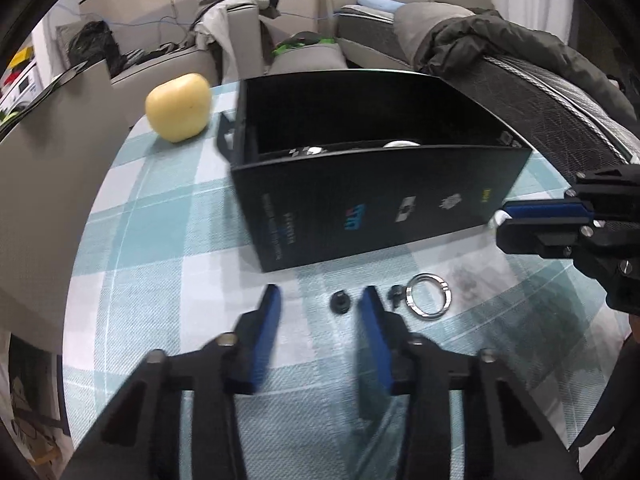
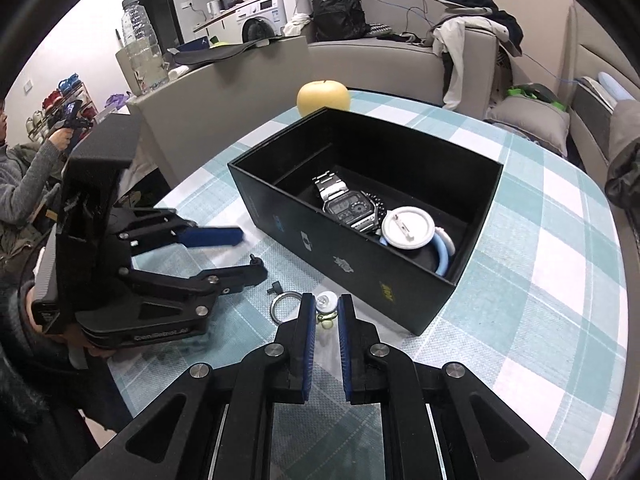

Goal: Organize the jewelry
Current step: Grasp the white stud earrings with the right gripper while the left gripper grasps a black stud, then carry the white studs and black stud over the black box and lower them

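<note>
An open black box [image 2: 344, 256] stands on the checked tablecloth and holds a silver watch [image 2: 346, 206], a round white pin badge [image 2: 408, 226] and a light blue ring piece [image 2: 444, 258]. My left gripper [image 1: 318, 300] is open, low over the cloth, with a small black stud [image 1: 340, 303] between its fingers. Right of it lie another small black piece [image 1: 396, 294] and a silver ring [image 1: 428, 299]. My right gripper [image 2: 325, 308] is closed around a small white and yellow trinket [image 2: 326, 306] beside the box's near corner. The ring also shows in the right wrist view [image 2: 284, 306].
A yellow apple [image 1: 179, 107] sits on the table behind the box. A grey sofa with clothes [image 2: 460, 52] lies beyond the table. A water bottle [image 2: 140, 46] stands on a ledge at the left. A person [image 2: 24, 184] stands at the far left.
</note>
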`<state>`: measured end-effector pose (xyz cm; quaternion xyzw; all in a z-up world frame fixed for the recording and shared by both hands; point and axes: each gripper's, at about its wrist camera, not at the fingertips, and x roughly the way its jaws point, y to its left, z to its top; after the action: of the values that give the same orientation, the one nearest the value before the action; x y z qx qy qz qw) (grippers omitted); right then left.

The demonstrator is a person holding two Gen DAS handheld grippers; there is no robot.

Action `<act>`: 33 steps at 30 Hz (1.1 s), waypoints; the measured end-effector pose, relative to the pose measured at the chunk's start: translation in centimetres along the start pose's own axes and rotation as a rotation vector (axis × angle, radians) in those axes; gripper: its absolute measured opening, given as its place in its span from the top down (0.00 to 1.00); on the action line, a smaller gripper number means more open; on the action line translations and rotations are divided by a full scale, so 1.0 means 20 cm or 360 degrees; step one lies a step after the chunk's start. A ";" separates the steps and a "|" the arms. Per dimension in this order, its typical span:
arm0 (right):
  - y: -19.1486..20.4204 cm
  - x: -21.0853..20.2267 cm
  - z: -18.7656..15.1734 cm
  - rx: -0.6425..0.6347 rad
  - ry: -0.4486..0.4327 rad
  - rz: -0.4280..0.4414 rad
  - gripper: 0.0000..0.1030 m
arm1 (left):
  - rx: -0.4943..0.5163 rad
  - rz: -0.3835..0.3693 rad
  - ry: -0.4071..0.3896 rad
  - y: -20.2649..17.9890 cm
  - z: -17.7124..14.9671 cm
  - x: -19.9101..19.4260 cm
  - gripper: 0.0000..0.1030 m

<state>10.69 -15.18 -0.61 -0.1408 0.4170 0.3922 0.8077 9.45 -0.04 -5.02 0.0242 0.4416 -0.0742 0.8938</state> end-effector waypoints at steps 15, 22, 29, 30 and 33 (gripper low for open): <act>0.00 -0.08 0.03 0.0036 -0.0106 0.0022 0.90 | 0.0063 -0.0054 -0.0116 -0.04 -0.01 -0.12 0.93; -0.01 -0.18 0.08 0.0095 -0.0250 0.0031 0.90 | 0.0015 -0.0055 -0.0268 -0.01 0.06 -0.25 0.93; -0.07 -0.22 0.14 0.0165 -0.0315 0.0000 0.90 | -0.0086 -0.0040 -0.0382 0.04 0.16 -0.28 0.93; -0.07 -0.22 0.15 0.0176 -0.0319 -0.0006 0.90 | -0.0089 -0.0041 -0.0385 0.04 0.17 -0.27 0.93; -0.09 -0.21 0.17 0.0212 -0.0322 -0.0011 0.90 | -0.0099 -0.0047 -0.0400 0.03 0.21 -0.26 0.93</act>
<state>12.56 -16.68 4.61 -0.0480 0.3580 0.3730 0.8546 9.63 0.69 1.61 -0.0193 0.3284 -0.0760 0.9413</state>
